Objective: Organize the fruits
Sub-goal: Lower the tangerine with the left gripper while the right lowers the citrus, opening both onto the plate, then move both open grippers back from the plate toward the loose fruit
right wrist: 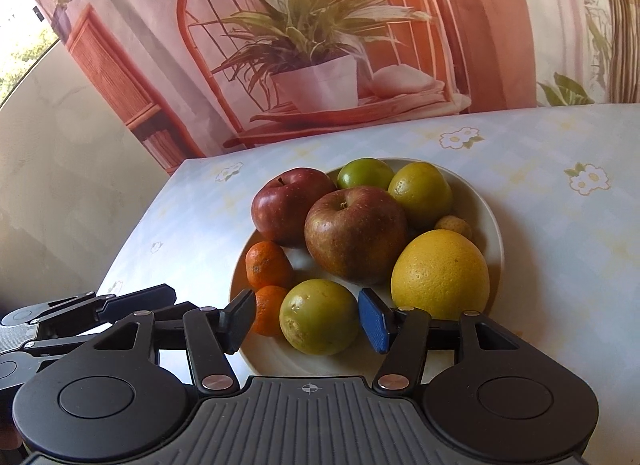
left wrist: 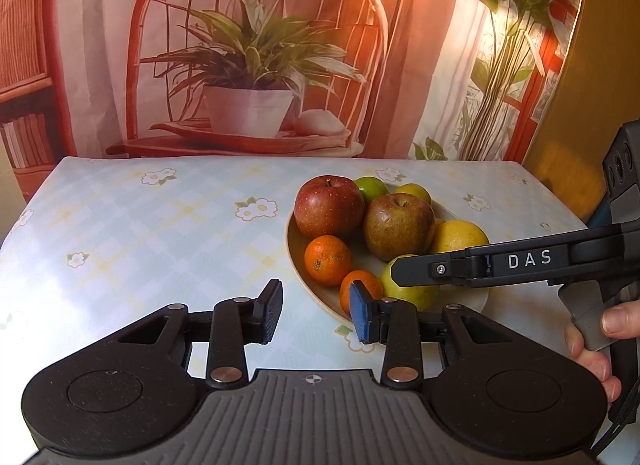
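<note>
Right now my right gripper (right wrist: 306,323) has its fingers spread wide on either side of a greenish-yellow citrus fruit (right wrist: 319,317) at the near edge of the plate (right wrist: 490,217); the black pad sits just left of the fruit and the blue pad (right wrist: 374,321) just right of it, and I cannot tell whether either pad touches the skin. My left gripper (left wrist: 316,313) is also parted, with nothing between its fingers, hovering over the tablecloth (left wrist: 160,233) beside the plate's near-left rim. From the left wrist view, the right gripper reaches in from the right side across the front of the plate, its tip overlapping that same greenish fruit. On the plate I count a red apple (right wrist: 290,205) at the back left, a brownish-red apple (right wrist: 354,233) in the middle touching it, a big yellow citrus (right wrist: 440,273) on the right, and two small mandarins (right wrist: 266,265) stacked along the left rim, the nearer one partly hidden behind my right gripper's black finger. Behind the apples lie a small green fruit (right wrist: 364,173) and a yellow-green round fruit (right wrist: 420,193), with a small pale, bumpy fruit (right wrist: 454,227) tucked between the big citrus and the far rim. All the fruit sits on the plate, on the flowered cloth, before a printed backdrop (right wrist: 320,45) of a potted plant on a chair.
</note>
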{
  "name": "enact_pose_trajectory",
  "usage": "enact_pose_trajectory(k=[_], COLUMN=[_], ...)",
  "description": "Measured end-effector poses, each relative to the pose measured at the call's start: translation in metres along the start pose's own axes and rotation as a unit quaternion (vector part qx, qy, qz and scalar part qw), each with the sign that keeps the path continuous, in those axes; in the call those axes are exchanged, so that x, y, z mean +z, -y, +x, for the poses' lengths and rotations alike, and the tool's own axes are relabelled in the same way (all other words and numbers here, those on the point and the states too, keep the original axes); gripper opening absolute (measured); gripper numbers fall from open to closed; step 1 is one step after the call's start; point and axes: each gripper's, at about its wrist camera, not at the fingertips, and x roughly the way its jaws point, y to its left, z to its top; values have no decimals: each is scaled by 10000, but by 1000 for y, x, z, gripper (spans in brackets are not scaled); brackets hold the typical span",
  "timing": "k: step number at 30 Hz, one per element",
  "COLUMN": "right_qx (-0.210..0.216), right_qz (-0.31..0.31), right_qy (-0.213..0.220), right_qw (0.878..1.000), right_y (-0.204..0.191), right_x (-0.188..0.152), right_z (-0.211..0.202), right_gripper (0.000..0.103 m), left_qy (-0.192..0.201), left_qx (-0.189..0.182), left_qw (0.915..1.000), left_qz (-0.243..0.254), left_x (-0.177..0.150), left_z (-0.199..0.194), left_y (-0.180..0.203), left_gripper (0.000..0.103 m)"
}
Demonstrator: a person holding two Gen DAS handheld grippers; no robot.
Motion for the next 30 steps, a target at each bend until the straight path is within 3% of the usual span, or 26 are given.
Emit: enact_pose_trajectory(k=[11,24,30], right_qx=[-198,-545,-714], right_qz=[-659,-733,-834], right_qy=[285,1004,1134], right_qw=[9972,9907,9875], right_y=[-21,-18,-18], right_x=[-22,-62,-87], right_z=[-34,-94,-112], right_gripper=[53,53,53], left_qy=[-18,83,121], left_qx=[61,167,166], left_qw=[9999,9998,9998], left_qz=[78,-1,9], left_x=[-15,-33,-39], left_z=[-24,-57,-70], left_y=[11,23,30], left_gripper=[39,39,39])
